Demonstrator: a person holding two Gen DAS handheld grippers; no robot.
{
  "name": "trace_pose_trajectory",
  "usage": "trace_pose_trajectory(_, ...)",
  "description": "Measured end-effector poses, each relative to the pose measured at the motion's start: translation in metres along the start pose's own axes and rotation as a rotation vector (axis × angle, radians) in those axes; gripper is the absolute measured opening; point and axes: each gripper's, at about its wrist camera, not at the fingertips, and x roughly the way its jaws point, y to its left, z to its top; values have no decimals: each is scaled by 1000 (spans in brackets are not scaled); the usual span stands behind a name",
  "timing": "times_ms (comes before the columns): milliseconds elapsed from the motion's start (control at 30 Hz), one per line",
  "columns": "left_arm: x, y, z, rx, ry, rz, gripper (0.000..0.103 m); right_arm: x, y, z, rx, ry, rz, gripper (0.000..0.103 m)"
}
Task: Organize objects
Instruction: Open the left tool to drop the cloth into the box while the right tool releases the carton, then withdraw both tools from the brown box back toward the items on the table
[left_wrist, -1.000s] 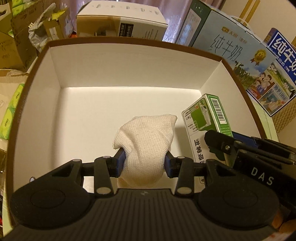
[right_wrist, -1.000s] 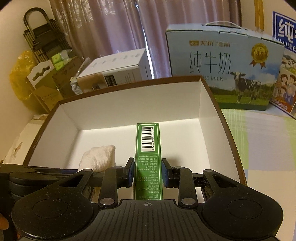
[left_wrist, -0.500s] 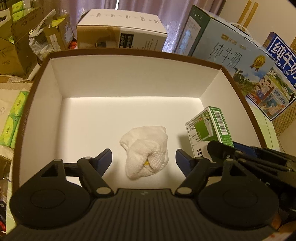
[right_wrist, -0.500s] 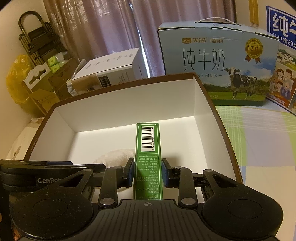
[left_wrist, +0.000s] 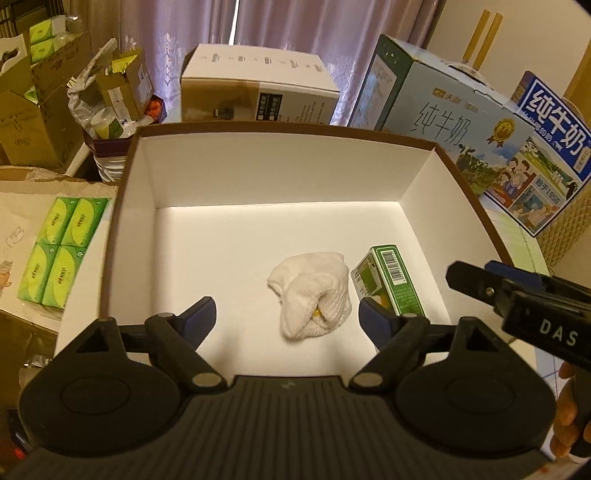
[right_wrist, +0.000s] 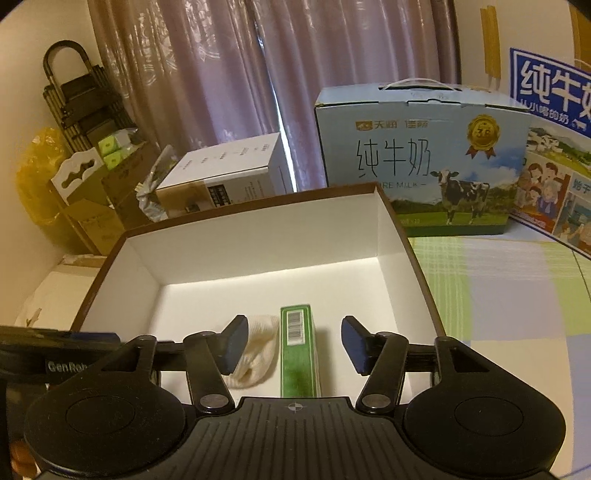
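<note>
White cloth bundle (left_wrist: 314, 291) and green carton (right_wrist: 297, 354) are lying side by side on the floor of the brown-rimmed box (left_wrist: 295, 129). Left gripper (left_wrist: 286, 314) and right gripper (right_wrist: 291, 343) are hovering above with jaws spread apart, holding nothing; both items appear deposited.

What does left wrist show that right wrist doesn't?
Left wrist only: green tissue packs left of the storage box, and the sock's yellow spot.
Right wrist only: black folding cart, yellow bag, checked tablecloth.
Both: white sock and green carton side by side in the brown-rimmed box, both grippers open, milk cases behind.
</note>
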Motion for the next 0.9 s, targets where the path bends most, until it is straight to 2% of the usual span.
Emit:
trace_pose_trajectory(400,-52,-6,-15,45,-54,-28,82,-56,5,-17,51,-42,2,58)
trace_pose_trajectory(900,-103,-6,-58,86,-90,-66,85,-123,21,-45,83,-83,-23,58)
